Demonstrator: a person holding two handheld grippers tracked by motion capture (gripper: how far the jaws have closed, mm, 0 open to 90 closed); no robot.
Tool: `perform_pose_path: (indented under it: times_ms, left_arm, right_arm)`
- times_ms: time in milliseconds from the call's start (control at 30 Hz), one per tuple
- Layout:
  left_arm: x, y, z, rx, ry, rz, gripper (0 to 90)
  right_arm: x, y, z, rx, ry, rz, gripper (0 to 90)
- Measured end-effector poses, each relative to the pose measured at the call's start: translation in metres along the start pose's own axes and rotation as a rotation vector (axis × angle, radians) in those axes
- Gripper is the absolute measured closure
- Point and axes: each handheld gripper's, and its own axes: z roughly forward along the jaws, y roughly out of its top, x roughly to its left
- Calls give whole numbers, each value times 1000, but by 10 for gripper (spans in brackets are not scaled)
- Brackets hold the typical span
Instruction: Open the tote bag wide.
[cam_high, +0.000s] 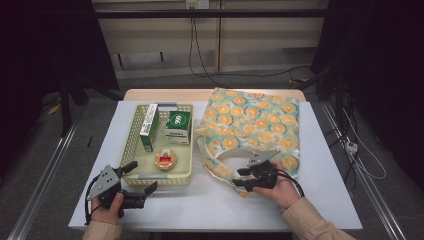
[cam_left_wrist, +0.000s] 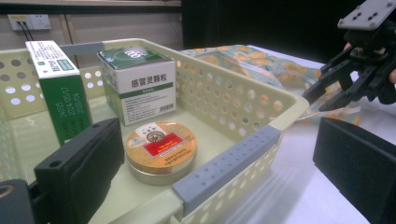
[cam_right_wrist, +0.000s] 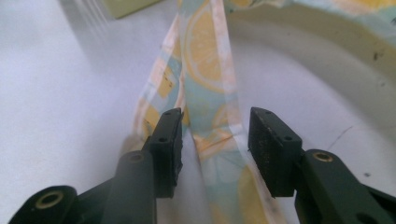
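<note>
A fabric tote bag (cam_high: 255, 120) printed with orange slices lies flat at the right of the table. Its handle strap (cam_right_wrist: 205, 70) loops toward the front edge. My right gripper (cam_high: 239, 177) sits low at that loop, and in the right gripper view (cam_right_wrist: 215, 135) the strap runs between its jaws with a gap on each side, so it is open. My left gripper (cam_high: 141, 177) rests at the near left corner of a cream plastic basket (cam_high: 131, 135), jaws wide open with nothing held (cam_left_wrist: 215, 140).
In the basket stand a tall green box (cam_high: 149, 127), a green-and-white medicine box (cam_high: 178, 127) and a round tin (cam_high: 165, 160). The basket's grey grip (cam_left_wrist: 229, 163) lies just ahead of the left jaws. The white table (cam_high: 220, 205) has bare surface along the front.
</note>
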Motion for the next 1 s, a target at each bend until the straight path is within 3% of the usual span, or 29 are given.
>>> perform_pose_path:
  times_ms: [167, 233, 267, 300, 367, 467, 567, 733, 833, 900, 1000]
  left_arm:
    - [0, 0, 0, -1, 1, -6, 19]
    - [0, 0, 0, -1, 0, -3, 19]
    - [-1, 0, 1, -1, 0, -7, 19]
    - [-1, 0, 1, 0, 1, -8, 19]
    - [-1, 0, 1, -1, 1, -8, 19]
    - [-1, 0, 1, -1, 1, -7, 19]
    - [0, 0, 1, -1, 1, -3, 19]
    - [0, 1, 0, -5, 1, -5, 19]
    - [0, 1, 0, -4, 1, -5, 19]
    - [0, 1, 0, -6, -2, -3, 19]
    - [-1, 1, 0, -9, -1, -11, 19]
  right_arm:
    - [3, -4, 1, 2, -18, -29, 578]
    - [4, -4, 0, 10, -36, -61, 702]
    - [4, -5, 0, 13, -12, -44, 807]
    - [3, -5, 0, 7, 21, -28, 841]
    - [4, -6, 0, 8, 26, -28, 884]
    - [7, -6, 0, 11, 19, -44, 900]
    - [8, -6, -1, 13, 29, -31, 900]
    - [17, -6, -3, 24, 126, -21, 900]
    - [24, -3, -6, -10, 183, -2, 900]
    - [25, 2, -9, -24, 153, -20, 900]
    - [12, 11, -16, -71, 118, 2, 900]
